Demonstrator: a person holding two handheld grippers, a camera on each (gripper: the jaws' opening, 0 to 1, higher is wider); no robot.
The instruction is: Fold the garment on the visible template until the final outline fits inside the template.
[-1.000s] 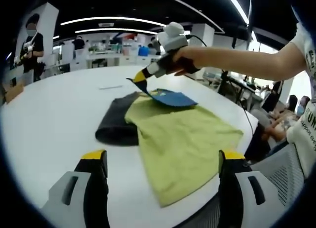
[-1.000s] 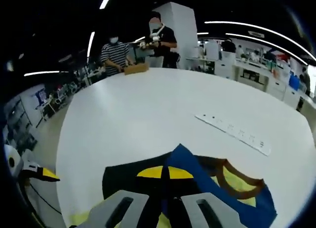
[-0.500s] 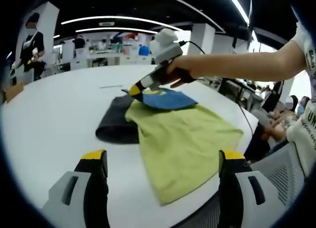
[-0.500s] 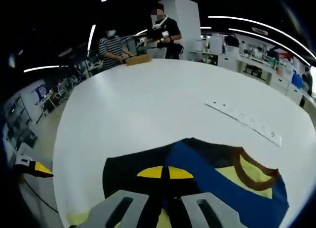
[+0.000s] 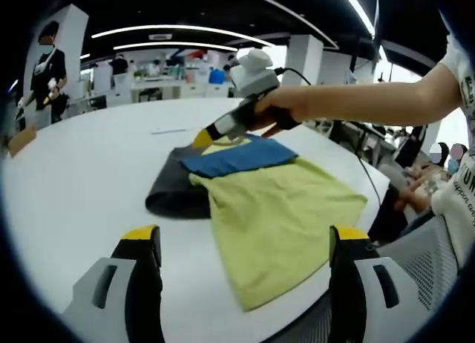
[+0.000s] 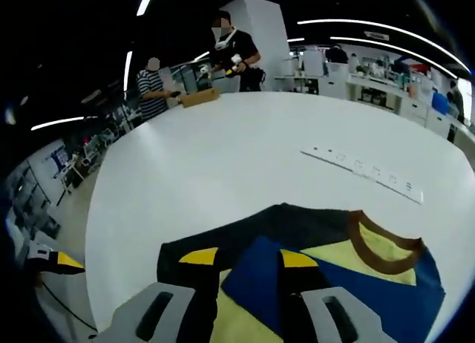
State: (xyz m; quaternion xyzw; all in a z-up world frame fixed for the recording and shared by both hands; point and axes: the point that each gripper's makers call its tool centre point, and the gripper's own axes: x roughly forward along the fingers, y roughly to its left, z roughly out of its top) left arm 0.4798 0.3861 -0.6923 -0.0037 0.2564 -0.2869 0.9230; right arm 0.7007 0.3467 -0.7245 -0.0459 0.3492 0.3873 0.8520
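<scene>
The shirt [image 5: 278,209] is yellow-green with a blue sleeve [image 5: 237,156] folded across its upper part and a brown collar [image 6: 382,239]. It lies on a dark template [image 5: 174,194] near the tabletop [image 5: 82,172] edge closest to the person; the template's right part is hidden under the cloth, and the shirt's lower corner reaches the table edge. The right gripper [image 6: 241,257] sits over the blue sleeve with jaws parted, yellow tips apart, nothing pinched between them. The left gripper [image 5: 245,235] hangs above the near edge, jaws spread wide and holding nothing. A white strip [image 6: 364,176] lies farther out on the tabletop. A box [image 6: 194,98] sits at the far edge; its contents cannot be made out.
</scene>
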